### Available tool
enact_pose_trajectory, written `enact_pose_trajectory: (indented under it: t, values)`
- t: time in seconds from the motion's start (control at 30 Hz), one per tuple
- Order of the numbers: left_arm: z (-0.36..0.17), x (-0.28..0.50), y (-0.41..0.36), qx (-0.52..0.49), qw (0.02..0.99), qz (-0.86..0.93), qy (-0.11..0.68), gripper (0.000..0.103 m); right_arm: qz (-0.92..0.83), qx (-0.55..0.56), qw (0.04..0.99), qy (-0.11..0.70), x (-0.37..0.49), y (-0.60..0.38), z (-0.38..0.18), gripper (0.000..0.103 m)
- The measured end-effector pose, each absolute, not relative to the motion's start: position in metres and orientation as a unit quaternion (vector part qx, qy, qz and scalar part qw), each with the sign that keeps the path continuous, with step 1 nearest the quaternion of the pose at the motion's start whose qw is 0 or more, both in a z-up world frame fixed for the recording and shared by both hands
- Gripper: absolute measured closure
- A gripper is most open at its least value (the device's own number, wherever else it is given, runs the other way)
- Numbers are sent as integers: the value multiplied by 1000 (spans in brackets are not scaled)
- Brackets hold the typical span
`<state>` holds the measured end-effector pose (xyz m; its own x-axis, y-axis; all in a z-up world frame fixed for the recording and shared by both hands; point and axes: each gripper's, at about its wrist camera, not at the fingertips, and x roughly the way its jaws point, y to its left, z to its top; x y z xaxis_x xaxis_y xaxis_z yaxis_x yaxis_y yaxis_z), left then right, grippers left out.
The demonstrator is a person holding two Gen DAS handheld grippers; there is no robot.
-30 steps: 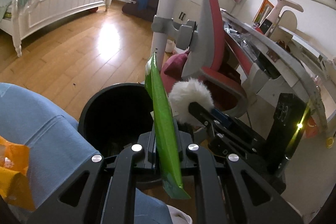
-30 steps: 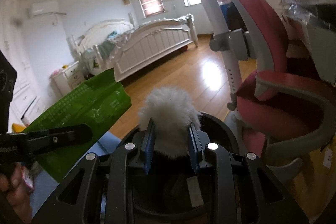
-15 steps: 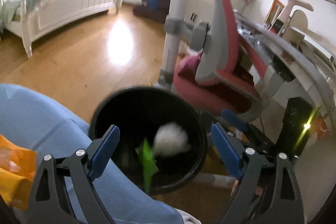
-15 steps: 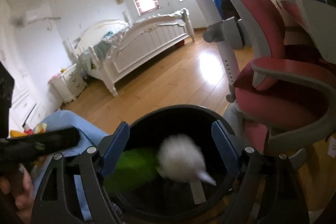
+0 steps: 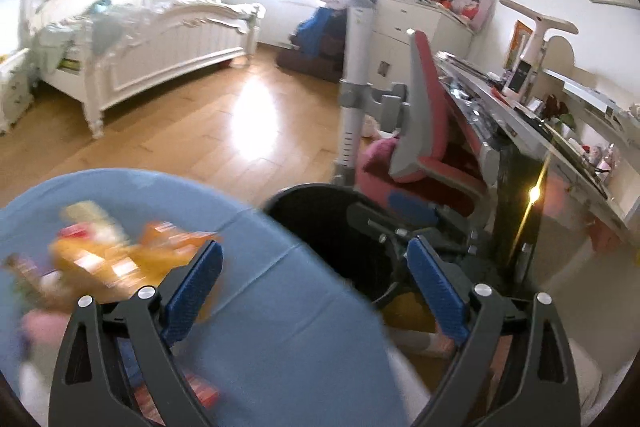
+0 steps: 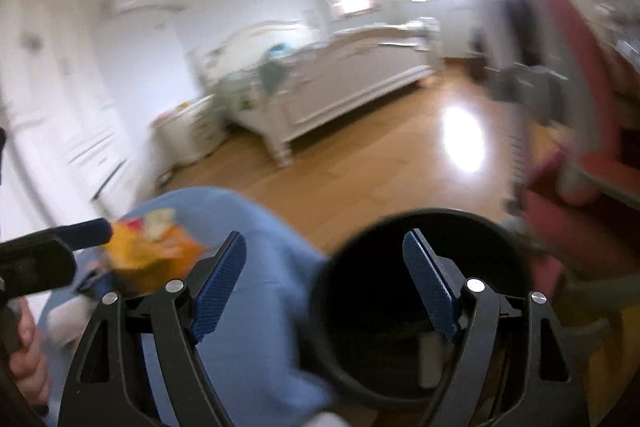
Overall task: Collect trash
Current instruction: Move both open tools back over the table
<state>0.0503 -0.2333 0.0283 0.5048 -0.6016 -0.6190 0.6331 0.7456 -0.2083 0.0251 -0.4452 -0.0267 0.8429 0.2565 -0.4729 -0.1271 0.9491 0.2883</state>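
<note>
Left tool [image 5: 312, 281] and right tool [image 6: 322, 281] just opened wide, empty; green wrapper and white fluff dropped into black bin [image 6: 520, 247]. Orange wrappers [image 5: 120, 259] remain on blue counter [image 5: 280, 327].

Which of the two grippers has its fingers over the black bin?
The right gripper: its right finger shows against the bin. The left gripper, also open and empty, sits mostly over the blue cloth.

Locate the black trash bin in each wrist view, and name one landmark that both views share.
Left wrist view: the black trash bin sits at lower centre, just past the blue table edge.
Right wrist view: the bin sits at lower right, between the open jaws.
Shared landmark: the white bed across the wooden floor.
</note>
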Motion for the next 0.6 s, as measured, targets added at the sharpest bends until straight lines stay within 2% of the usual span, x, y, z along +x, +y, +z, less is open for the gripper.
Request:
enact_pose_trajectory:
  t: [0.13,0.33,0.6]
  values:
    - [28,35,-167,50,893,-291,340,5,199,56,940,270,39,-390,-4,19]
    - [-2,26,-81,89,895,-202,388,5,304,-43,899,313,70,-315,14,19]
    - [-37,36,-38,115,865,-196,446,5,367,-145,825,404,114,-241,-7,19]
